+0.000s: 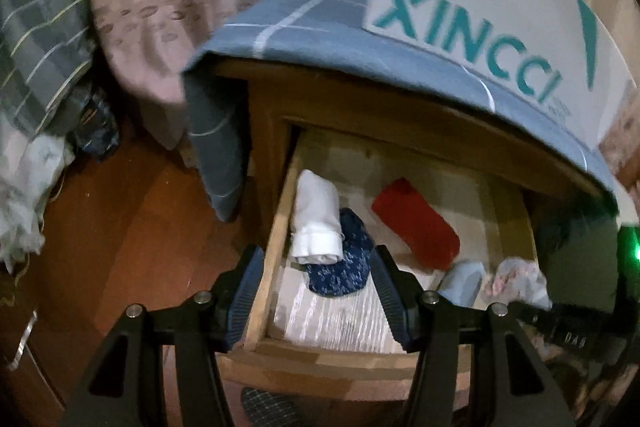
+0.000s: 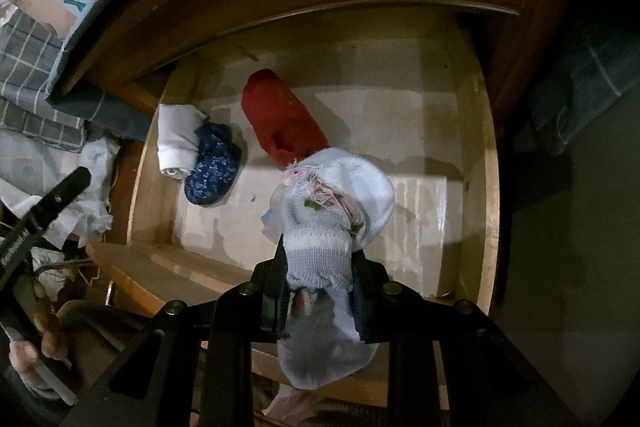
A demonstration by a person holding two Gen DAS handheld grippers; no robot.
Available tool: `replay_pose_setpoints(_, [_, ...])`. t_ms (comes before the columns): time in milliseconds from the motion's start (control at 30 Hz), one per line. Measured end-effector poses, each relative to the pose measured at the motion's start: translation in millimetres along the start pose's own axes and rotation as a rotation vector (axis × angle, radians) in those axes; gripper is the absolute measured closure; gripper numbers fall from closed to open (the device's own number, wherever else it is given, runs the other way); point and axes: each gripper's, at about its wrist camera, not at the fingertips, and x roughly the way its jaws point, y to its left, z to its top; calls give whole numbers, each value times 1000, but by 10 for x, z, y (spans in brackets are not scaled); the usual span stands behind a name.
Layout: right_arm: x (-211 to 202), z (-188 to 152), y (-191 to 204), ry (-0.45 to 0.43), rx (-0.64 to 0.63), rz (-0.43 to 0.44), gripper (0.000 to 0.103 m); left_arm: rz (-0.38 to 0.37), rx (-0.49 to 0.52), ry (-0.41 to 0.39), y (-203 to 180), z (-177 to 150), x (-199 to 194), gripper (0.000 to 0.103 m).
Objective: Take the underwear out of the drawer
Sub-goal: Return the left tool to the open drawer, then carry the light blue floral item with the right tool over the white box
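The white box [image 1: 480,11] on top of the cabinet carries teal capital lettering that reads "XINCCI"; smaller print below the last letters is too blurred to read. In the right wrist view, only "YINCC" of the lettering shows at the frame edge. The box rests on a blue checked cloth [image 1: 304,27] that drapes over the cabinet top and its left corner. White lettering on the black body of the other gripper, at the lower right of the left wrist view, appears to read "DAB"; it is too small to confirm.

The wooden drawer [image 2: 490,187] stands pulled out, with a pale lined floor.

The right gripper [image 2: 320,267] has its jaws clamped on a light blue knitted garment [image 2: 340,195] with grey bands and pink frayed threads. The garment hangs above the drawer floor, bunched ahead of the fingertips and trailing behind them.

Three rolled items lie on the drawer floor:
- a white roll [image 1: 316,223] against the left wall;
- a dark blue speckled roll [image 1: 344,263] touching the white roll;
- a red roll [image 1: 416,227] near the centre, apart from the other two.

The left gripper [image 1: 316,287] has its jaws apart with nothing between the pads. It straddles the drawer's left wall, above the front left corner, just beside the blue speckled roll.
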Motion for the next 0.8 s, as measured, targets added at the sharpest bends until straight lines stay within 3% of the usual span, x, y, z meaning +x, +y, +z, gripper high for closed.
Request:
replay_pose_setpoints(400, [-188,5,3,-57,12,8,79,-6,3,1,-5,-2,13,46])
replay_pose_setpoints(800, [-803,23,303,-159,-51,10,79,3,11,-14,-8,-13,-28,46])
